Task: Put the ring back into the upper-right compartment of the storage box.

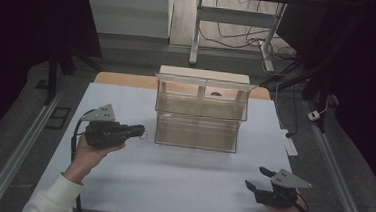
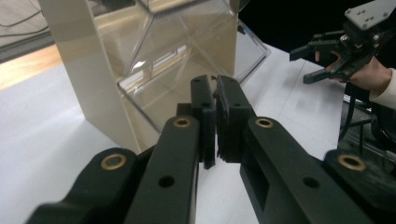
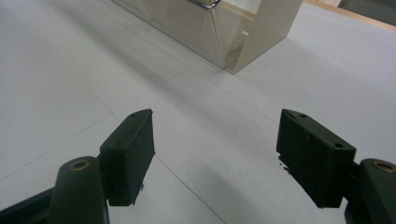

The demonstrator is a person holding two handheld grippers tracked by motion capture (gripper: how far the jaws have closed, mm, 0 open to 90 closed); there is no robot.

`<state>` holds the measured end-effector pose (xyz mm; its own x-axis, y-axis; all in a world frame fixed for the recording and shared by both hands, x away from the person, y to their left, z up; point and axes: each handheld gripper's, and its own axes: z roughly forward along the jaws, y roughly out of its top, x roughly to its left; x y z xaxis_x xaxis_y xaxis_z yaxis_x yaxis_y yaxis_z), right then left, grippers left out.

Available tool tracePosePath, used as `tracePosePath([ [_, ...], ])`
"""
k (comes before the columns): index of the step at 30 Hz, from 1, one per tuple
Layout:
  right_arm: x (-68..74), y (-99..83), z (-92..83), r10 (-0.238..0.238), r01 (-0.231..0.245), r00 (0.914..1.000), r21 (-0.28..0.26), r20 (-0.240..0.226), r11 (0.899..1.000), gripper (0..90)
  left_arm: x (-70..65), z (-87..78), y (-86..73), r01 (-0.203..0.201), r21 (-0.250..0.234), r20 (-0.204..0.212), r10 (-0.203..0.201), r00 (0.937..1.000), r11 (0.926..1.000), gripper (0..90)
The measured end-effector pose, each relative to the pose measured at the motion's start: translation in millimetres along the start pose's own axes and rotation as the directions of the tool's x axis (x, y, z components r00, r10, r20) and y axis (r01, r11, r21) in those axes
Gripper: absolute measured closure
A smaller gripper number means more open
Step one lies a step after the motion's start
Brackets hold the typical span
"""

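So the clear two-tier organizer (image 1: 199,112) sits mid-surface toward the far edge, openings facing the person, probably so both hands can reach in. Left tongs (image 1: 139,130) are pressed together, pointing at its lower left corner and just beside it; a thin ring-like thing seems to sit at the tips but I can't tell if it's pinched. Right tongs (image 1: 257,178) are spread wide with nothing between them, parked well apart near the front right of the white surface (image 1: 171,180), looks like standby. No labels or writing readable anywhere

White table (image 1: 181,180), clear two-tier bin (image 1: 199,117), floor cables (image 1: 240,39)
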<state>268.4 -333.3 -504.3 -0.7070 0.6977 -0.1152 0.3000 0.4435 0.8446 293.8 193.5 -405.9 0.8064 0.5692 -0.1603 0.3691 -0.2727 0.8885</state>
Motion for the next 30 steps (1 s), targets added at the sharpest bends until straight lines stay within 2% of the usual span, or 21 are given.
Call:
tracePosePath([
  [13,-0.5,-0.1,-0.2,-0.003,0.003,1.0000,-0.001,0.003,1.000,27.3,-8.6,7.5,15.9,-0.026,-0.029,0.015,0.026,0.9995,0.9992,85.9],
  [30,-0.5,-0.3,-0.2,-0.003,0.003,1.0000,0.001,-0.002,1.000,27.3,-14.4,17.0,34.0,-0.034,-0.057,0.034,0.036,0.9988,0.9978,85.8],
])
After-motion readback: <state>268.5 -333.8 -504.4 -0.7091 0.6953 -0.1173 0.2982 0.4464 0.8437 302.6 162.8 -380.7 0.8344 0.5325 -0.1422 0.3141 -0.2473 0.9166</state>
